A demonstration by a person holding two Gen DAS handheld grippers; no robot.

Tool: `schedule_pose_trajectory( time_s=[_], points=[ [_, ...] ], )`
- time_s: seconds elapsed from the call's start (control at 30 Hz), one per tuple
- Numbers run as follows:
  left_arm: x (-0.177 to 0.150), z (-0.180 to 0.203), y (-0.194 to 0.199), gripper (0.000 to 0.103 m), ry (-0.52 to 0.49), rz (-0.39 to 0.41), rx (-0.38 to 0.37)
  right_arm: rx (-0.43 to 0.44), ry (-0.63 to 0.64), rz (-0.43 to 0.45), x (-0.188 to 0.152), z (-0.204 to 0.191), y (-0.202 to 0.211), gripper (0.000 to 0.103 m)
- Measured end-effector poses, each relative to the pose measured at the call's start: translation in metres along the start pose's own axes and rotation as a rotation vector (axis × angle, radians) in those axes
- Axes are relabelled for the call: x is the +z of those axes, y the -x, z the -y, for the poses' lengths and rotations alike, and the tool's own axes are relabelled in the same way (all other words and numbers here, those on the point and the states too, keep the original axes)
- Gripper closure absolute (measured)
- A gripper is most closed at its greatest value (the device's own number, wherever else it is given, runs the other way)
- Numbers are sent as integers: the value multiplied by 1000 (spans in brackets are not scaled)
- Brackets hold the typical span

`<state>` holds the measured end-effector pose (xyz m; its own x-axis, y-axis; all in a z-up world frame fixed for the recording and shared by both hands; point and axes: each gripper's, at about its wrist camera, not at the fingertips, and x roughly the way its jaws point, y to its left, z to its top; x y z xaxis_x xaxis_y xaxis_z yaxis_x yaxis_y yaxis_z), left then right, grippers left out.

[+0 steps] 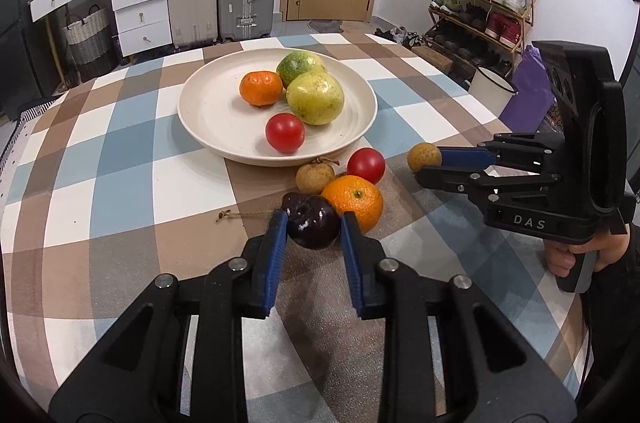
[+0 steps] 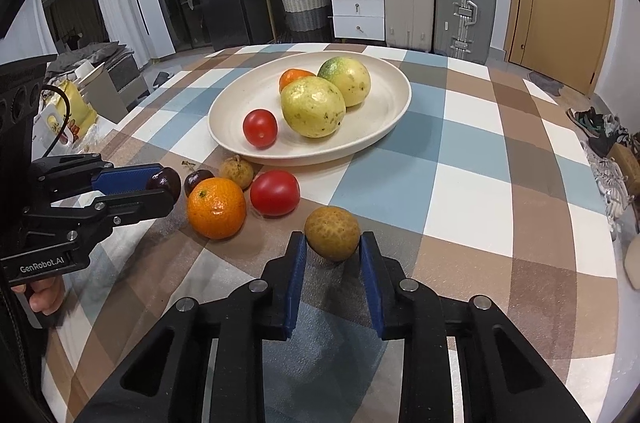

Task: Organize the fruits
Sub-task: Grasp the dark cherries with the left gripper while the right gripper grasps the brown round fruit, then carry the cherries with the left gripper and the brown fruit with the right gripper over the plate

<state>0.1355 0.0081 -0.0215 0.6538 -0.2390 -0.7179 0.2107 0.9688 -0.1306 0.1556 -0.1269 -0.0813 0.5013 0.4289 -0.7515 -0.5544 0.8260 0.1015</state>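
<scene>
Pick-up stage, both hands at once. The left gripper (image 1: pixel 313 223) is closed on a dark cherry (image 1: pixel 310 226), its blue pads pressing either side; the right gripper (image 2: pixel 333 243) is clamped likewise on a brown longan (image 2: pixel 332 233). Both fruits sit low on the checked tablecloth (image 1: pixel 120 143), short of the near rim of the cream plate (image 1: pixel 200 111). Next, in my judgement — lift clear and carry each over that rim without squeezing harder. An orange (image 1: pixel 354 201), a tomato (image 1: pixel 366 165) and a second longan (image 1: pixel 315 177) remain outside the plate.

Both the left gripper (image 1: pixel 313 223) and right gripper (image 2: pixel 333 247) angle downward, jaws clamped.
</scene>
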Motion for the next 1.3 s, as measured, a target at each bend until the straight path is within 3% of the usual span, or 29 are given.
schedule_pose_trajectory(
  time_s=[0.73, 1.3],
  points=[
    [11, -6, 38, 78, 48, 144, 60, 28, -29, 124, 12, 2, 35, 75],
    [37, -11, 62, 78, 62, 217, 121, 37, -65, 208, 45, 0, 58, 76]
  ],
)
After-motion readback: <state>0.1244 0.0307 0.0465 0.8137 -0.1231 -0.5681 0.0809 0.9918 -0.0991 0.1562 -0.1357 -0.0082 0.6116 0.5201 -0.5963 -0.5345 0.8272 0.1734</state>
